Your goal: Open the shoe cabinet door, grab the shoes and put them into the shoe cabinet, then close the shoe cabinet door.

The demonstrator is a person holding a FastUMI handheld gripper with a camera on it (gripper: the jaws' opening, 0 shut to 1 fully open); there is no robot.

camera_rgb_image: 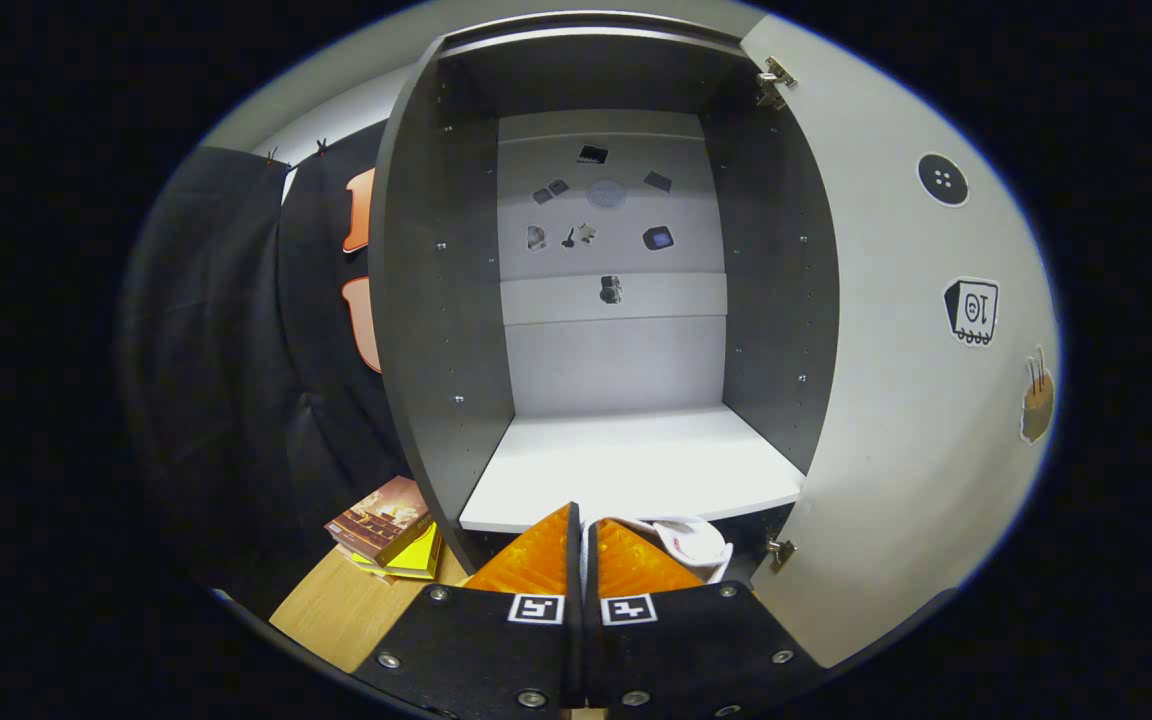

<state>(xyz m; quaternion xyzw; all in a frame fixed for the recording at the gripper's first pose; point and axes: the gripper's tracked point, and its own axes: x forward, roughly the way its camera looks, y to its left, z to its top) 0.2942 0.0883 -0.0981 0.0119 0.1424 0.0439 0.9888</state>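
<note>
While your stack of books (383,530) lies on the pale wooden table (341,610) to the left, your gripper (582,545) sits nearly closed, pinching a white shoe (693,545) (mostly hidden) just before the dark-walled shoe cabinet's empty white shelf (626,465); its grey door (896,380) stands open rightward.

Shoe (693,543) just before the open cabinet's shelf (626,470), door (896,400) to its right, books (384,525) left.
</note>
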